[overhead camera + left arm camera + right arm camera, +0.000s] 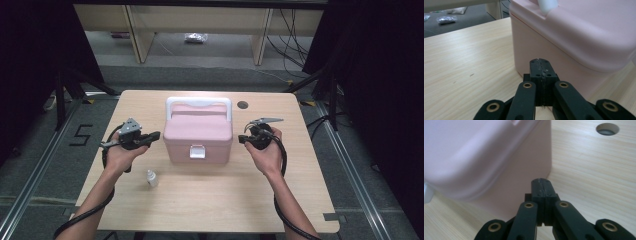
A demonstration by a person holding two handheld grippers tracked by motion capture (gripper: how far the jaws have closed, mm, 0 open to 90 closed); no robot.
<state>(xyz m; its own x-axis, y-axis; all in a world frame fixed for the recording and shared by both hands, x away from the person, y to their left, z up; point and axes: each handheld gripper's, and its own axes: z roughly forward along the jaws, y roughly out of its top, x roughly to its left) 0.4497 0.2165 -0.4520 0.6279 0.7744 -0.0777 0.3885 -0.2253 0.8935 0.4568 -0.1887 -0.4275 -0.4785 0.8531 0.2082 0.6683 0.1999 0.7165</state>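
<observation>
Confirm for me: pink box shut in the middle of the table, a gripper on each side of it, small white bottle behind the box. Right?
Not quite. The small white bottle stands in front of the pink box, on the person's side near the left gripper, as the high view shows. The rest holds.

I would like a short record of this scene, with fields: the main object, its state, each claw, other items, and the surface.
main object: pink box with a white handle, in the middle of the table
state: lid down, white front latch looks closed
left claw: shut, empty, beside the box's left side, not touching
right claw: shut, empty, beside the box's right side
other items: small white bottle, in front of the box to the left
surface: light wooden table with a round hole
</observation>
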